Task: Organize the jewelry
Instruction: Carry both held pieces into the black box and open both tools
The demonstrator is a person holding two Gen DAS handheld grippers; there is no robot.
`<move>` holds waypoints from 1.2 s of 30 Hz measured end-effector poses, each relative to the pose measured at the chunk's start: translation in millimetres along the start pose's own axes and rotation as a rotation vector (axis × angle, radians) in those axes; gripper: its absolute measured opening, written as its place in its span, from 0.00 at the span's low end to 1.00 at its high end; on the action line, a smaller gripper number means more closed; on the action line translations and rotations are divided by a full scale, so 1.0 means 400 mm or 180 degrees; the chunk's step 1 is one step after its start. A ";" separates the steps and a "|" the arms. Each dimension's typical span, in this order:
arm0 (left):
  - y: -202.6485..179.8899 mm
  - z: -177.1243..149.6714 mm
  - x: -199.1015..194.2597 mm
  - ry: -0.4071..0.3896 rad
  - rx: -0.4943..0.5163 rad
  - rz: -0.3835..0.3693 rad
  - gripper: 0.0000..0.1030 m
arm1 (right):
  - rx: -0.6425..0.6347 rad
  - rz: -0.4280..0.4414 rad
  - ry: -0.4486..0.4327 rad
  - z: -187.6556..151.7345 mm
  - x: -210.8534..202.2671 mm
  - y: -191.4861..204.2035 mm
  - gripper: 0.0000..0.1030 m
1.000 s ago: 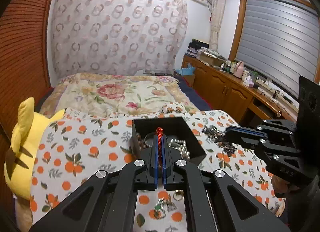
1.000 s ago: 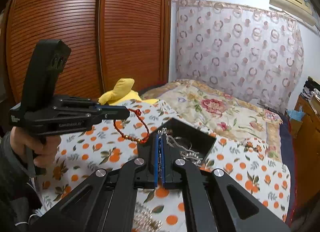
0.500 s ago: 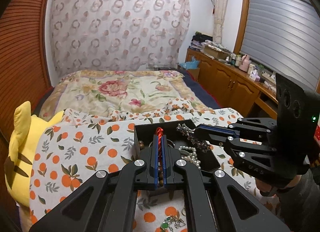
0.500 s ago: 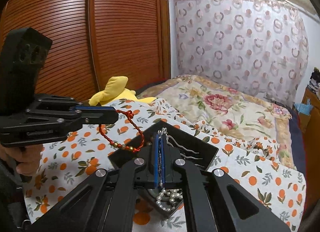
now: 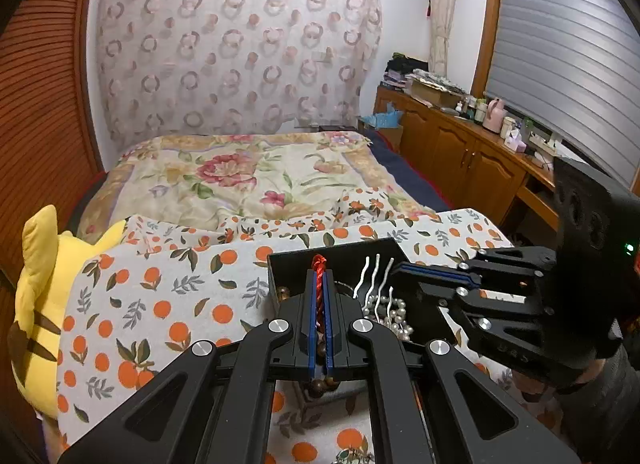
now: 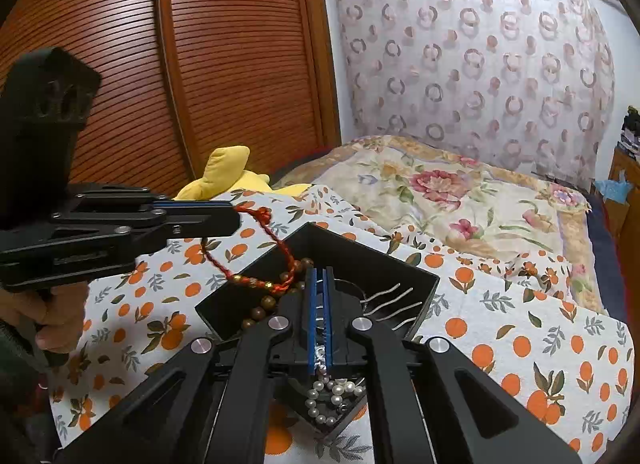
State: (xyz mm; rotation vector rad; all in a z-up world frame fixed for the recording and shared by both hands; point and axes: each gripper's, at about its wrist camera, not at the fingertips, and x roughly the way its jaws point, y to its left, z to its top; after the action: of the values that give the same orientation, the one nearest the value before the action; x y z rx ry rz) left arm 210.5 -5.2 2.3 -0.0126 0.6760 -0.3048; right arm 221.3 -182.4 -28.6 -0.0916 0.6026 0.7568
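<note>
Yellow plush toy (image 5: 52,292) at far left on the bed, clear of the work.

Left hand-held gripper (image 5: 319,284): jaws closed on a red cord bracelet (image 6: 256,248), pinched near its knot. Seen from the right wrist, the loop hangs down from the tips and its beaded lower end lies over the near-left rim of the black box (image 6: 424,288), touching the brown wooden beads (image 6: 260,310) inside. So the bracelet's long axis runs from the tips downward and toward the box's middle; the tips themselves sit above the left wall, not over the centre.

The black box rests on the orange-print cloth (image 5: 160,296) spread on the bed. Inside it: brown beads left, silver wavy hairpins (image 5: 376,276) at the back right, a pearl strand (image 6: 328,396) near the front corner.

Right hand-held gripper (image 6: 319,304): jaws closed on a small silvery piece, chain-like, hard to identify. Its tips are inside the box's outline, right over the pearls.

Judgement: both pieces are at the drop point. The right one lies squarely above the box. The left needs a little travel toward the box's centre, or the knot end may fall outside the rim.
</note>
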 end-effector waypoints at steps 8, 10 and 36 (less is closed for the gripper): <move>-0.020 0.031 0.048 0.0028 0.0078 0.0000 0.02 | 0.0039 -0.0149 -0.0041 -0.003 -0.017 -0.029 0.05; -0.023 0.036 0.067 0.0058 0.0100 0.0020 0.02 | 0.0032 -0.0182 -0.0028 -0.006 -0.015 -0.032 0.05; 0.006 -0.025 0.036 0.0058 0.0048 0.0161 0.66 | -0.0039 -0.0346 0.0019 0.008 -0.057 -0.001 0.05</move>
State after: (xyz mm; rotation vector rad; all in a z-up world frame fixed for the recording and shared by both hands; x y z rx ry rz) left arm 215.4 -5.9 -14.6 0.0216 0.6911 -0.2617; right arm 210.1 -196.0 -13.6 -0.1369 0.5940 0.6551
